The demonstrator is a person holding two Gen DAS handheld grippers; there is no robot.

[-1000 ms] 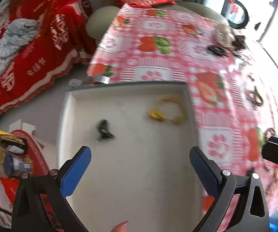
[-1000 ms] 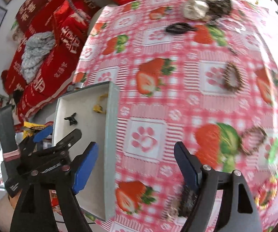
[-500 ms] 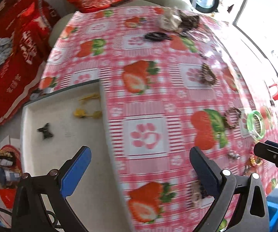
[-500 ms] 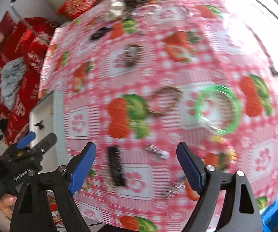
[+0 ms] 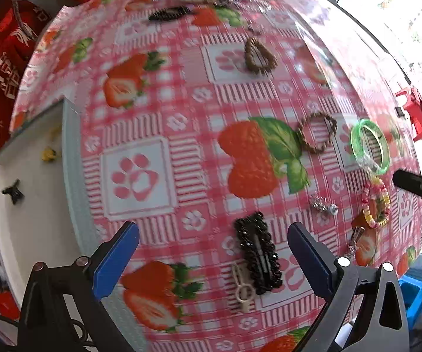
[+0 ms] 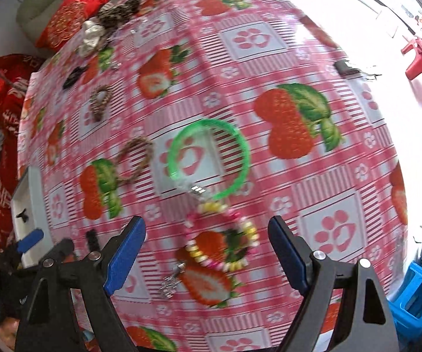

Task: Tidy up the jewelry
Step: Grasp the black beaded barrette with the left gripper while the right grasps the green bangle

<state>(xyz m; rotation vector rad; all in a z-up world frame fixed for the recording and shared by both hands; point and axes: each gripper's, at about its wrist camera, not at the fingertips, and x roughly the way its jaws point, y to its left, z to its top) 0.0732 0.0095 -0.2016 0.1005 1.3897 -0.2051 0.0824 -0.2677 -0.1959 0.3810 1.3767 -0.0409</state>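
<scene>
Pink strawberry tablecloth [image 5: 181,123] under both empty, wide-open grippers; blurred, perhaps red cushions behind.

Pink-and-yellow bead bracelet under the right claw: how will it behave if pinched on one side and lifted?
Probably floppy: the bead bracelet looks like small separate beads on a string, so it would likely sag from the pinch point. Likely light. The beads look smooth and rounded, so they may slip or roll between flat pads. The right claw is open above it.

Large pale Chinese characters stand on the red cloth [image 5: 4,67] at nine o'clock, too distorted to read; nothing else is legible.
</scene>
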